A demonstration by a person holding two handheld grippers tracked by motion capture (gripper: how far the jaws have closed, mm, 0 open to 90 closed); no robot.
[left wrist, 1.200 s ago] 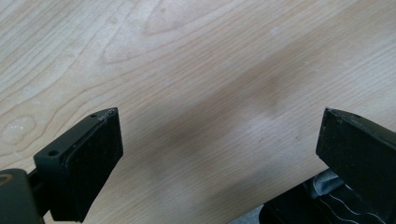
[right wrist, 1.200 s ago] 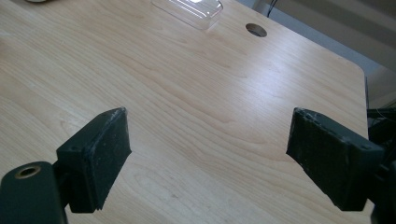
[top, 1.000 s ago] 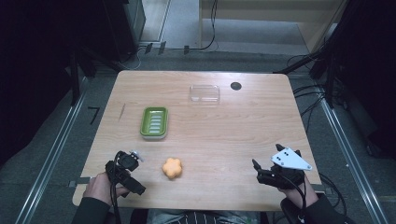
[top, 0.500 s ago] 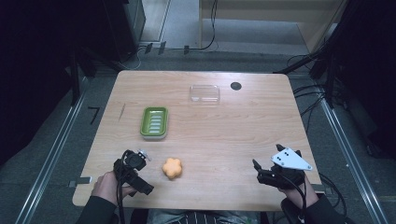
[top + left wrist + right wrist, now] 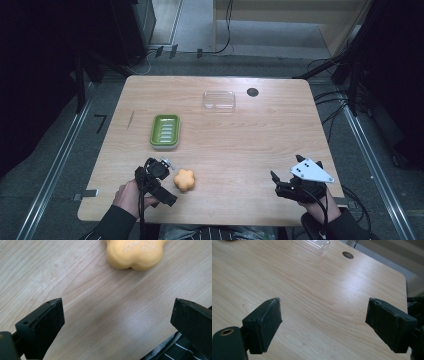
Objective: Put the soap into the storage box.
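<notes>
An orange flower-shaped soap [image 5: 184,179] lies on the wooden table [image 5: 240,145] near the front left. My left gripper [image 5: 161,181] stands just left of it, open. In the left gripper view the soap [image 5: 136,252] is ahead of the open left gripper [image 5: 117,307], beyond the jaw tips and not between them. A green ribbed soap dish [image 5: 165,131] sits farther back on the left. My right gripper [image 5: 278,185] rests near the front right, open over bare wood; the right gripper view shows the right gripper [image 5: 324,307] holding nothing.
A clear plastic lid [image 5: 219,100] lies at the back centre, with a round cable hole [image 5: 252,92] beside it; the lid [image 5: 312,243] and hole [image 5: 347,255] appear far ahead in the right gripper view. The table's front edge is close behind both hands.
My left gripper has slid right along the front of the table, up to the orange soap. The right gripper and the other objects have stayed put.
</notes>
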